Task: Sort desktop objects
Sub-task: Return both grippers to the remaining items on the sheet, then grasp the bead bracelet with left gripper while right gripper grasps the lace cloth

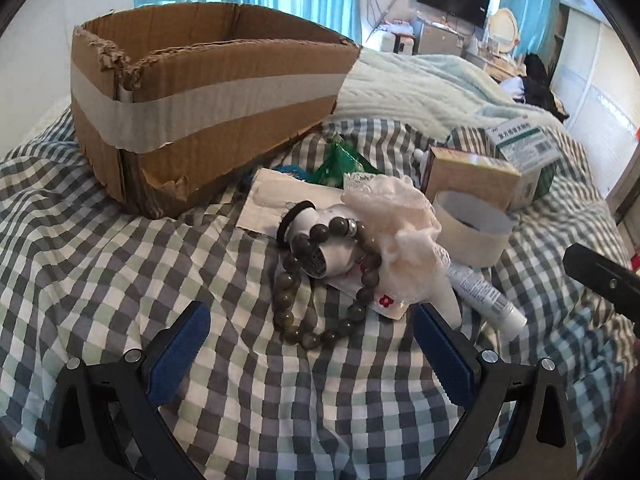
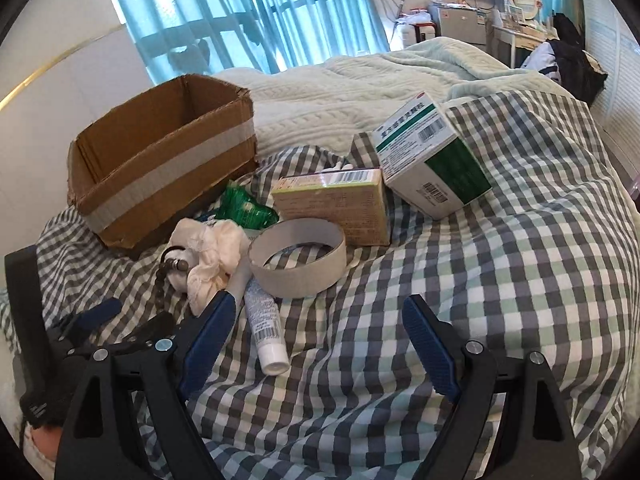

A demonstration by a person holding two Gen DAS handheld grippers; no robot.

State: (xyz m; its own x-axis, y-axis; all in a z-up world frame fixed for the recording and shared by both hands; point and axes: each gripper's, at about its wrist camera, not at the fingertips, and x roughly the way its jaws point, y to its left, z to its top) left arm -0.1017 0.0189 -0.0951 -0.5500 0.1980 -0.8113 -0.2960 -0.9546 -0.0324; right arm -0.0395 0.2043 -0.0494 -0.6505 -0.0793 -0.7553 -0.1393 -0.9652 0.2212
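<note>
An open cardboard box (image 1: 208, 108) stands on the checked bedspread, also in the right wrist view (image 2: 160, 164). In front of it lies a pile: a dark bead bracelet (image 1: 316, 280), a white mini fan (image 1: 320, 248), a cream lace scrunchie (image 1: 396, 216), a white tape ring (image 1: 472, 224) (image 2: 298, 258), a white tube (image 1: 486, 294) (image 2: 266, 328), a tan carton (image 2: 336, 204) and a green-white medicine box (image 2: 432, 160). My left gripper (image 1: 312, 344) is open, just before the bracelet. My right gripper (image 2: 316, 336) is open, empty, with the tube beside its left finger.
A green foil packet (image 2: 244, 208) and a white paper packet (image 1: 280, 200) lie by the box. A pale knitted blanket (image 2: 360, 92) covers the bed behind. Curtains, a TV and furniture stand far back. The left gripper shows at the left of the right wrist view (image 2: 92, 320).
</note>
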